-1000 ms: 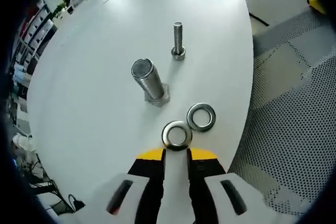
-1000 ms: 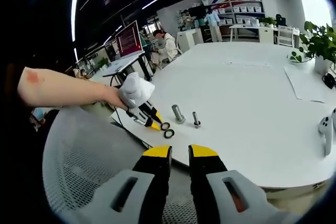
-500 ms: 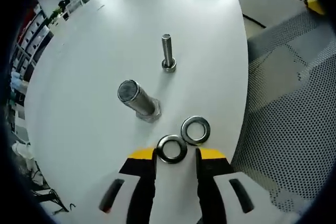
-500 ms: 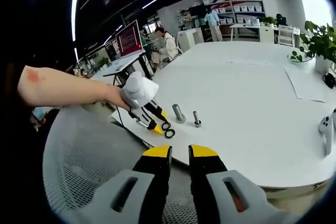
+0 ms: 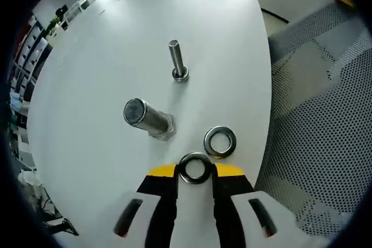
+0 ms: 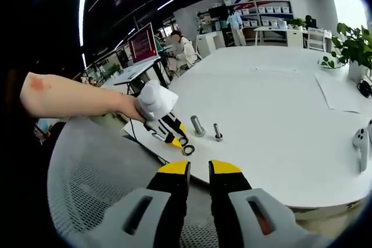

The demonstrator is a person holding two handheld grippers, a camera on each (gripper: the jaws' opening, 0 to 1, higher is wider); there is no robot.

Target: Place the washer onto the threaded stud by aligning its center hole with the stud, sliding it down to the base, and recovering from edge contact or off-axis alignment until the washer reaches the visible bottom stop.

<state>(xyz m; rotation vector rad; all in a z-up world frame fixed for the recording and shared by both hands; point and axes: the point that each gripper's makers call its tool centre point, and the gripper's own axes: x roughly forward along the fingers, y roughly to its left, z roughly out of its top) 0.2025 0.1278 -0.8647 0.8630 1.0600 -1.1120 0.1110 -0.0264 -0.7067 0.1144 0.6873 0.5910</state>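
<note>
In the left gripper view a steel washer [image 5: 196, 157] sits between the yellow tips of my left gripper [image 5: 195, 171], which is shut on it just above the white table [image 5: 104, 56]. A second washer [image 5: 207, 142] lies flat just past it to the right. Beyond stand a thick bolt [image 5: 146, 119], head down, and a thin threaded stud [image 5: 176, 61], upright. The right gripper view shows my left gripper [image 6: 176, 137] at the table edge next to the thick bolt [image 6: 197, 125] and the thin stud [image 6: 217, 132]. My right gripper [image 6: 199, 169] hangs shut and empty well short of the table.
A mesh chair [image 5: 325, 114] lies beside the table edge, and its mesh [image 6: 99, 201] is under my right gripper. A white controller [image 6: 360, 143] and a potted plant [image 6: 354, 45] sit at the table's far right. A person's arm [image 6: 70, 100] holds the left gripper.
The left jaws opened around the near washer half a second ago and have now closed onto it. The left camera moved slightly forward over the table. The right gripper stayed still.
</note>
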